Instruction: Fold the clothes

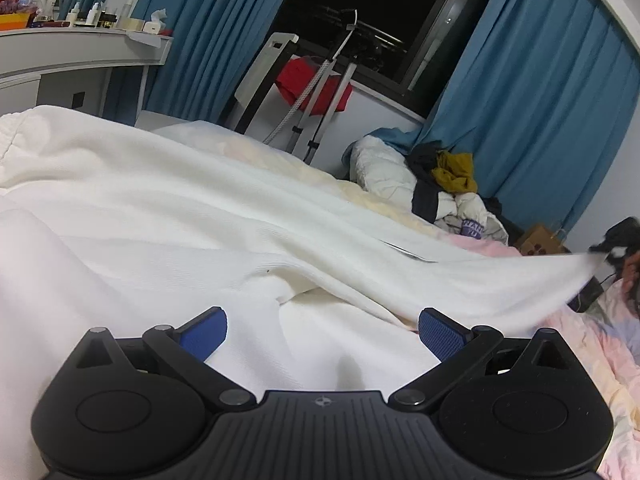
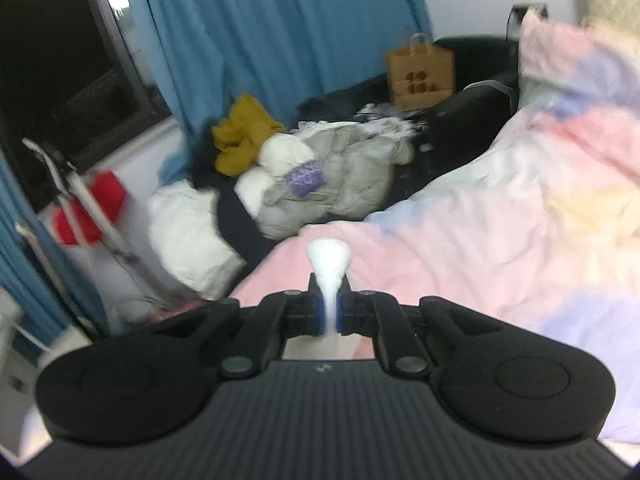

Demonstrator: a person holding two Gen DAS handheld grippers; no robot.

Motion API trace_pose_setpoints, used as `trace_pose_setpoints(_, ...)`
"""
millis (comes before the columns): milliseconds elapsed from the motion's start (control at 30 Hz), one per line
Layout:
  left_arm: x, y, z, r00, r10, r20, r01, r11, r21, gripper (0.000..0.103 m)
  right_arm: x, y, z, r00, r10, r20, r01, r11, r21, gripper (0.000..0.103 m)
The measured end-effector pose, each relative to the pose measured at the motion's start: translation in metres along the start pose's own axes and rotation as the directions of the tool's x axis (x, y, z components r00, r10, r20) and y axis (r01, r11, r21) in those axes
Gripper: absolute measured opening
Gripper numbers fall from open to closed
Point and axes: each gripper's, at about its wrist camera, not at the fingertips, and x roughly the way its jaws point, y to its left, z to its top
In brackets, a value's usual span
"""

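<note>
We are holding a white garment over the bed.

Our right gripper is pinching a fold of the garment, its pads closed tight on the cloth, above the pink quilt near the bed's edge. Our left gripper is standing wide open over the garment and is gripping nothing. The garment is lying spread across the bed, one end lifted toward the right.

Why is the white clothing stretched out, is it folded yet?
Not folded yet. The white garment lies spread over the bed, one corner pulled up by the right gripper, shut on it. The left gripper is open.
</note>
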Motion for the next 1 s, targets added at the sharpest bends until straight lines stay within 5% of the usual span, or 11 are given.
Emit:
trace_pose_setpoints(133,0.004,-0.002,-0.001,1.000,0.006,-0.008,-0.006,1.000,-0.003,0.103,-0.013,-0.022,-0.001,0.991,0.046,0.125,-0.044,0.999,-0.013,0.009)
trace_pose_setpoints(400,0.012,-0.004,-0.004,0.999,0.010,-0.034,-0.009,1.000,0.025,0.103,0.034,-0.121,-0.082,0.994,-0.099,-0.052,0.103,0.991,0.084,0.009)
trace_pose_setpoints(533,0.012,-0.006,-0.004,0.999,0.014,-0.035,-0.012,0.999,0.038,0.103,0.043,-0.146,-0.117,0.990,-0.092,-0.111,0.107,0.985,0.132,0.010)
trace_pose_setpoints(667,0.009,-0.011,-0.001,1.000,0.013,-0.011,-0.012,0.998,0.066,0.103,0.030,-0.140,-0.113,0.992,-0.060,-0.108,0.077,0.983,0.166,0.013)
trace_pose_setpoints(733,0.006,-0.014,0.001,1.000,0.009,-0.004,-0.009,0.996,0.084,0.103,0.016,-0.132,-0.106,0.993,-0.058,-0.104,0.072,0.988,0.139,0.019)
trace_pose_setpoints(900,-0.006,-0.028,0.003,1.000,0.018,-0.008,-0.016,0.986,0.165,0.103,-0.039,-0.116,-0.099,0.997,-0.019,-0.080,0.025,0.997,0.072,0.059)
trace_pose_setpoints(1000,-0.015,-0.038,0.000,1.000,0.007,-0.006,-0.006,0.975,0.222,0.103,-0.081,-0.097,-0.099,0.995,0.046,-0.085,-0.046,0.999,0.006,0.065)
